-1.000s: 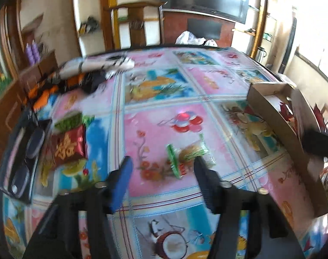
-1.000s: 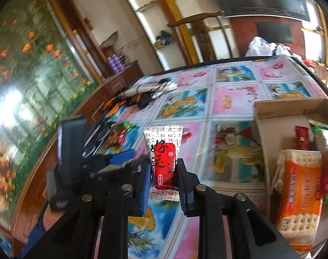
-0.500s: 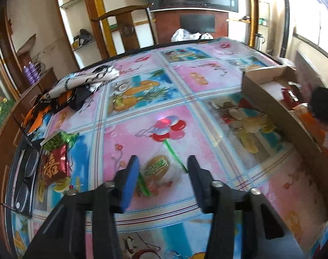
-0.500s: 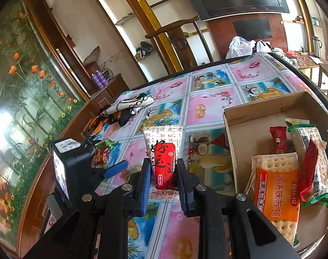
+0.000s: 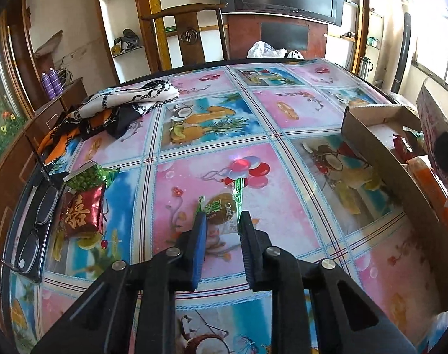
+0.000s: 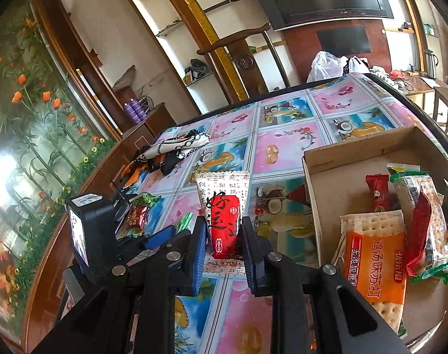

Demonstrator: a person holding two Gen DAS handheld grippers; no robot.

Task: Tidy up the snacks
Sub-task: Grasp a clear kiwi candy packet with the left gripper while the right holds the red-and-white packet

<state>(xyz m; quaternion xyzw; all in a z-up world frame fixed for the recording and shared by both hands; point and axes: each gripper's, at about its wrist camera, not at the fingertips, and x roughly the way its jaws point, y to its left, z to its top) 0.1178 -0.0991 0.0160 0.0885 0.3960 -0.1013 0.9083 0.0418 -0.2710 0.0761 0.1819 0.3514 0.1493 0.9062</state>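
The left gripper is clamped on a green-edged snack packet lying on the tablecloth; the right gripper pinches a red-and-white snack packet upright, just left of the cardboard box holding a cracker pack.

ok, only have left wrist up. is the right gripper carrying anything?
Observer: Yes. The right gripper is shut on a red-and-white packet, held upright.
Operator: Mine has the green-edged packet. What's in the box?
Observer: An orange cracker pack lies flat at the near end of the cardboard box.
Operator: Room left?
Observer: The far end of the box floor is bare cardboard; a small red packet lies just short of it.
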